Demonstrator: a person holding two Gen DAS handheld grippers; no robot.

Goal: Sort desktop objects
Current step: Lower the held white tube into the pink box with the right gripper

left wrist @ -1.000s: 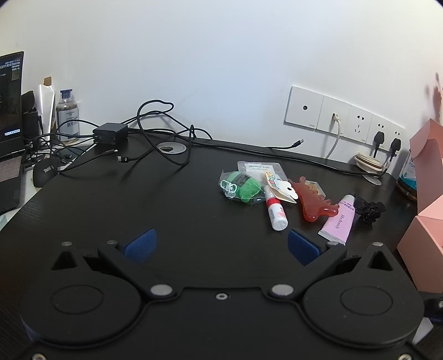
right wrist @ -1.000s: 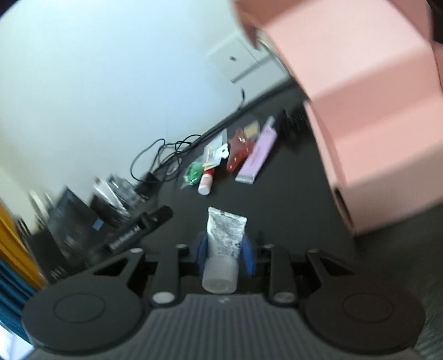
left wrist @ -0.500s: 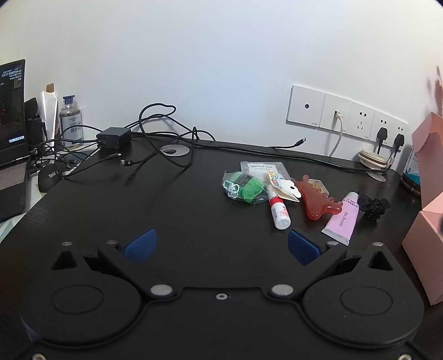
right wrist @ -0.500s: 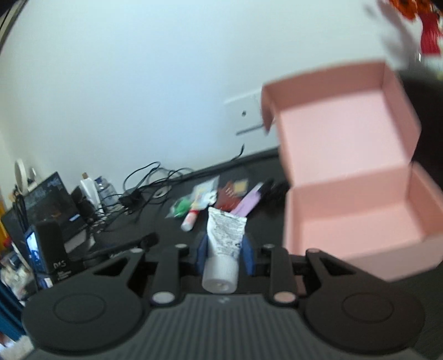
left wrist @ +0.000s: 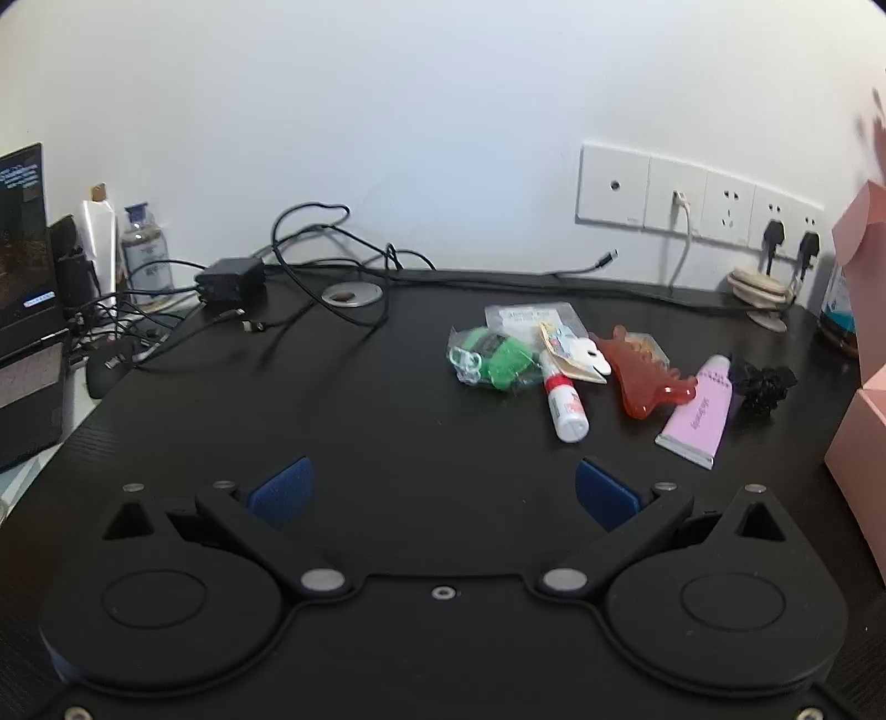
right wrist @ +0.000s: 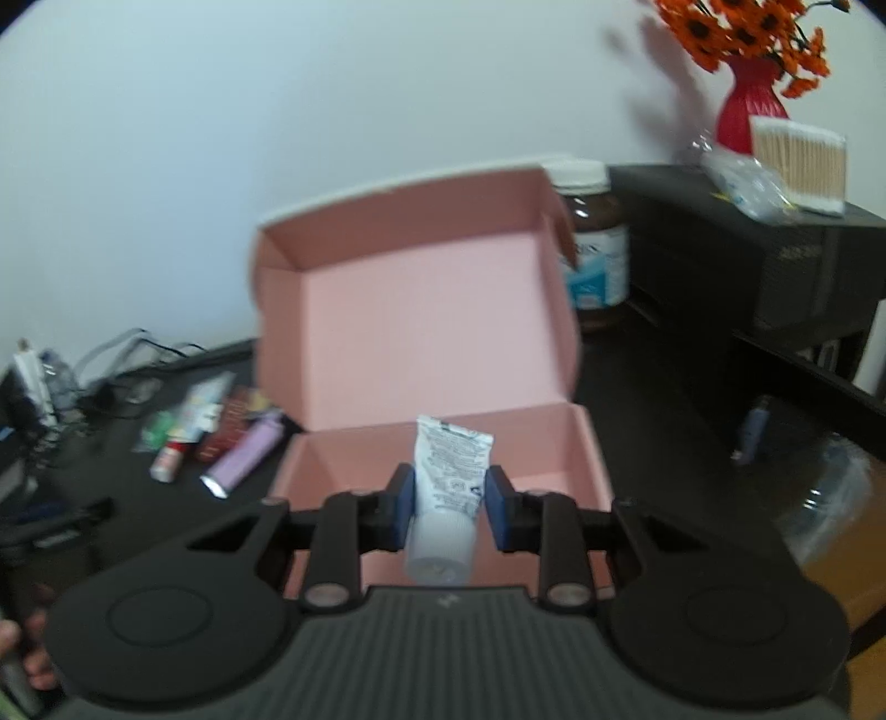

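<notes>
White tube [right wrist: 449,487] clamped in right gripper [right wrist: 449,501] (cap rearward), above pink box [right wrist: 421,310]

Desk [left wrist: 343,421]: black. Box [right wrist: 421,310]: pink inside and out. Tube [right wrist: 449,471] held in the right gripper [right wrist: 449,507]: white, printed with grey text, white cap. Gripper pads [right wrist: 403,501]: blue. Second tube [left wrist: 699,411]: lilac. Comb [left wrist: 645,376]: translucent red. Packet [left wrist: 495,363]: green. Vase [right wrist: 753,102]: red, with orange flowers [right wrist: 742,25].
</notes>
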